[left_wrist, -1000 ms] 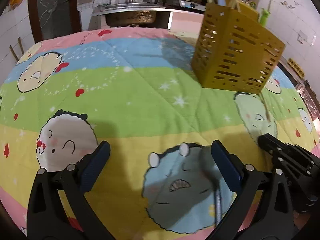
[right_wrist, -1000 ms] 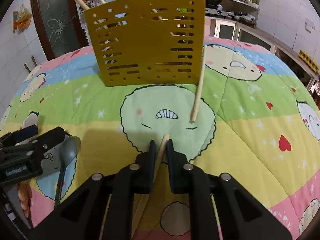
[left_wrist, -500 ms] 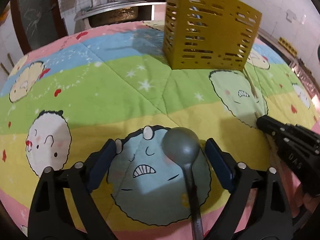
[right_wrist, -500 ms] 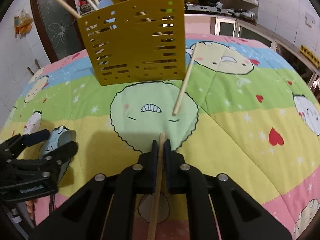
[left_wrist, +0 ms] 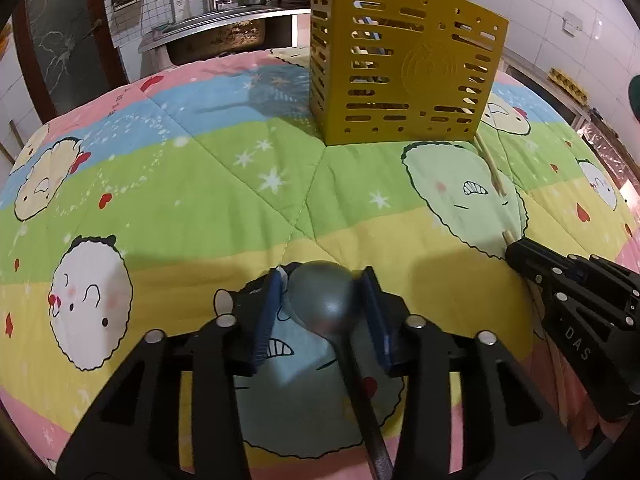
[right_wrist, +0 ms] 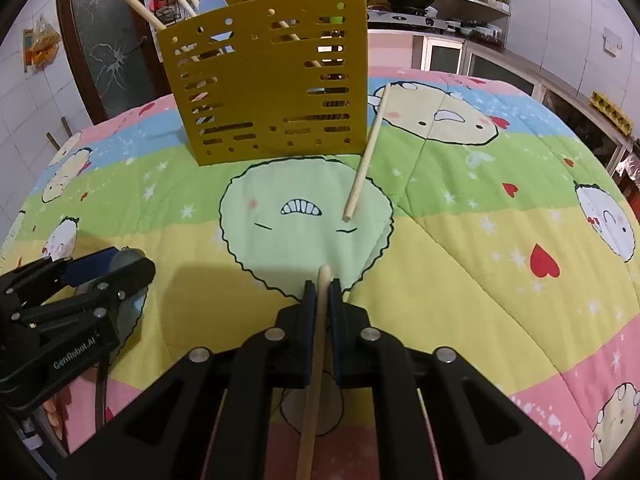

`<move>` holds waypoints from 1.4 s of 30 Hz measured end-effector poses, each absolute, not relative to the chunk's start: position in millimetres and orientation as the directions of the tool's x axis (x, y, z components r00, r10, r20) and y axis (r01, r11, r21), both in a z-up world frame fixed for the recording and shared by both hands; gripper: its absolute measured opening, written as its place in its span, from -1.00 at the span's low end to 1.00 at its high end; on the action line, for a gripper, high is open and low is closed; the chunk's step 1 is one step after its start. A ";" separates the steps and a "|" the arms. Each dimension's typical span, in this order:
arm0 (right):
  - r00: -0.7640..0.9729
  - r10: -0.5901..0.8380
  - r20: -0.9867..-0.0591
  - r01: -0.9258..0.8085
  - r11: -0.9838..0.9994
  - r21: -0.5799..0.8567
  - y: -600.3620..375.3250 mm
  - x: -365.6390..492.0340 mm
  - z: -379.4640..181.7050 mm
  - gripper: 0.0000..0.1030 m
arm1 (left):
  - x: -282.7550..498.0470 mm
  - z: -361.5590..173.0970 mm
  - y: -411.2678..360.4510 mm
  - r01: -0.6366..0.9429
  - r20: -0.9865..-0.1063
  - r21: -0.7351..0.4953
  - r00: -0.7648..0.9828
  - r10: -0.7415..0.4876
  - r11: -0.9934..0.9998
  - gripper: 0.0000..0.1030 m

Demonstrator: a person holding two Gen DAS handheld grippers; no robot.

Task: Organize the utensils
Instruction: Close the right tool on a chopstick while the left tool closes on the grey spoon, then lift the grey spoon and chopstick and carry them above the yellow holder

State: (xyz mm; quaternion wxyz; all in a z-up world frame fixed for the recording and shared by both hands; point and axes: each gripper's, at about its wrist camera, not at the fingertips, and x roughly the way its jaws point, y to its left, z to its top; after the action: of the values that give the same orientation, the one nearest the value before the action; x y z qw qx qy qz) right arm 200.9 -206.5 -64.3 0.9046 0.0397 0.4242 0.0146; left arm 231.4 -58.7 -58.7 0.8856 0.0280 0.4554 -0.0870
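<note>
My left gripper (left_wrist: 320, 280) is shut on the bowl of a grey ladle-like spoon (left_wrist: 326, 300), its dark handle running back under the jaws. It also shows in the right wrist view (right_wrist: 120, 264) at the left. My right gripper (right_wrist: 322, 286) is shut on a wooden chopstick (right_wrist: 316, 344); it shows in the left wrist view (left_wrist: 516, 252) at the right. A second chopstick (right_wrist: 366, 156) lies on the quilt, leaning by the yellow perforated utensil holder (right_wrist: 276, 92), which holds several chopsticks and also shows in the left wrist view (left_wrist: 404, 68).
A colourful cartoon quilt (right_wrist: 500, 208) covers the table. Behind it are a sink counter (left_wrist: 224, 32), a stove with a wok (right_wrist: 408, 4), and a dark door (right_wrist: 104, 48) on the left.
My left gripper moved forward over the spoon and closed on its bowl. My right gripper keeps hold of the chopstick and has drawn back slightly from the holder.
</note>
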 end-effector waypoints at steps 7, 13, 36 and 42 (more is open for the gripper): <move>0.648 0.059 -0.759 0.014 0.996 0.090 -208.2 199.8 -63.3 -0.86 | 231.1 -58.3 -59.0 0.183 -0.803 -0.026 0.582 -0.130 0.983 -0.33; 0.657 0.059 -0.751 0.018 0.995 0.094 -208.4 199.3 -62.3 -0.87 | 231.3 -56.4 -57.4 0.179 -0.793 -0.039 0.593 -0.140 0.983 -0.34; 0.898 -0.002 -0.441 0.070 0.988 0.138 -231.3 145.5 33.0 -0.88 | 168.4 38.7 -54.3 0.171 -0.464 0.057 0.877 -0.126 0.984 -0.34; 0.943 -0.023 -0.332 0.062 0.992 0.106 -227.3 135.6 53.8 -0.88 | 161.8 54.9 -52.1 0.165 -0.399 0.060 0.908 -0.127 0.985 -0.34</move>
State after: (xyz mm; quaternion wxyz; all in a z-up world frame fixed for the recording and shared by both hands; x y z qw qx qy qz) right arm 135.6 -227.3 53.8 0.9839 0.0575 0.1676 -0.0215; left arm 161.8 -52.1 54.9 0.9756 0.0464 0.2012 -0.0748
